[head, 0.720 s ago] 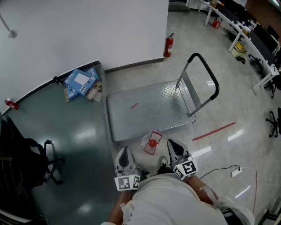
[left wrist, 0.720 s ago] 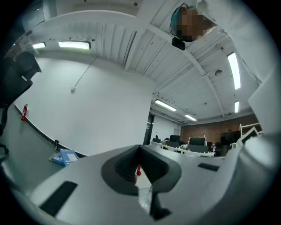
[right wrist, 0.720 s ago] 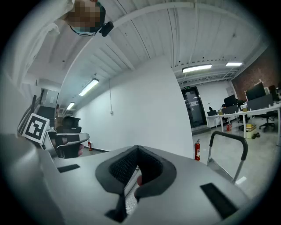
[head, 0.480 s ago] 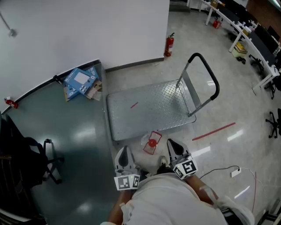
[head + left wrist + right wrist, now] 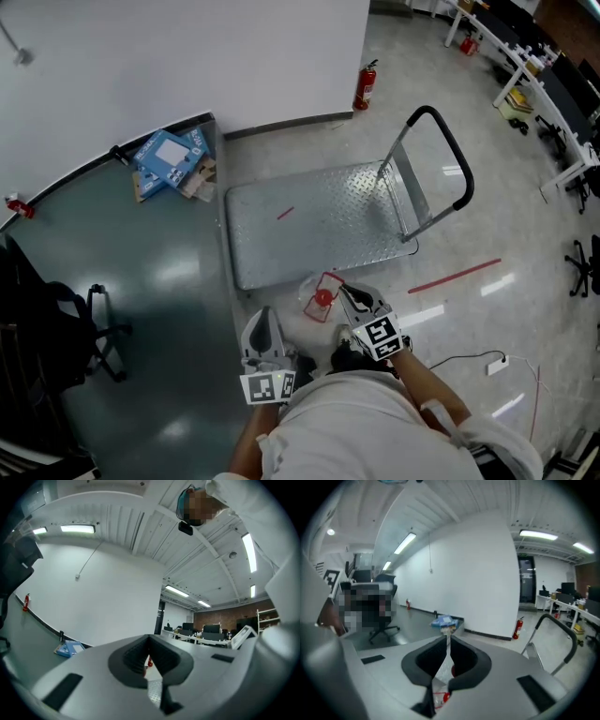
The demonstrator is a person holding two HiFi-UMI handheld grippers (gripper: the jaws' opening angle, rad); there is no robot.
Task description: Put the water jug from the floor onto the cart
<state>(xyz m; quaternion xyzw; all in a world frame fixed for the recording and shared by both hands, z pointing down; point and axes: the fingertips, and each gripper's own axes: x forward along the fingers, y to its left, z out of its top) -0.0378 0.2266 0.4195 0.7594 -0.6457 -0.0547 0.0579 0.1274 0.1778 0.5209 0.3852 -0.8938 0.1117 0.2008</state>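
**Jug on floor at cart's near edge; both grippers shut, empty**

Writing: not much legible. The marker cubes (image 5: pixel 269 386) on the grippers show black-and-white square patterns, no words. The blue boxes (image 5: pixel 164 155) by the wall have a pale label panel, print too small to read. Same for the fire extinguisher (image 5: pixel 364 86). The cart (image 5: pixel 319 225) deck is bare tread plate w/ a short red mark (image 5: pixel 285 213). A red tape strip (image 5: pixel 455 277) lies on the floor to its right.

Water jug (image 5: pixel 322 299): clear w/ red cap, on the floor just beside the cart's near edge. It may be touching the edge; can't tell from the head view.

Right gripper (image 5: pixel 347 292): arm stretched fwd, tilted down, tips just beside the jug's right side. Jaws pressed together, nothing btwn them; the right gripper view shows the red cap past the slit.

Left gripper (image 5: pixel 264 317): held level, close to the body, left of the jug and apart from it. Jaws meet at the tips, empty.

Cart handle (image 5: pixel 450 150) stands at the far right end. Office chair (image 5: pixel 56 319) at far left.
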